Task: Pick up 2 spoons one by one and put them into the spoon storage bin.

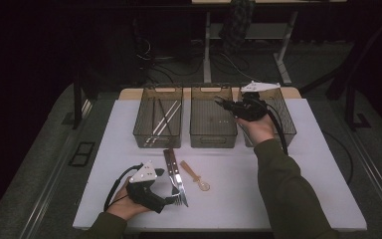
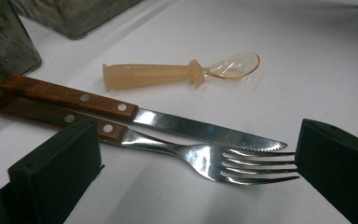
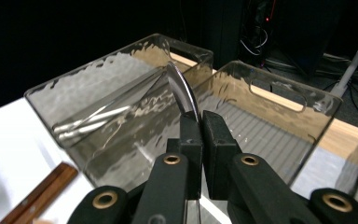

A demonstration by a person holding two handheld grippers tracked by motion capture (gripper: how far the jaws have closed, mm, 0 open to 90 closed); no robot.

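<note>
High view puts the left gripper (image 1: 175, 200) low on the white table (image 1: 278, 199) at about 7 o'clock, its jaws spread wide around the fork (image 2: 205, 161), whose tines lie between them; the wood-handled knife (image 2: 168, 123) lies just beside it and the amber spoon (image 2: 182, 72) sits beyond. At 1 o'clock the right gripper (image 3: 200, 123) hangs over the middle bin (image 1: 213, 124), clamped on a thin curved metal piece (image 3: 182, 91).

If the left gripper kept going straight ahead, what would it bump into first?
Most likely the wood-handled steel fork, which lies right between the open left gripper fingers; the wood-handled steak knife lies just behind it.
</note>
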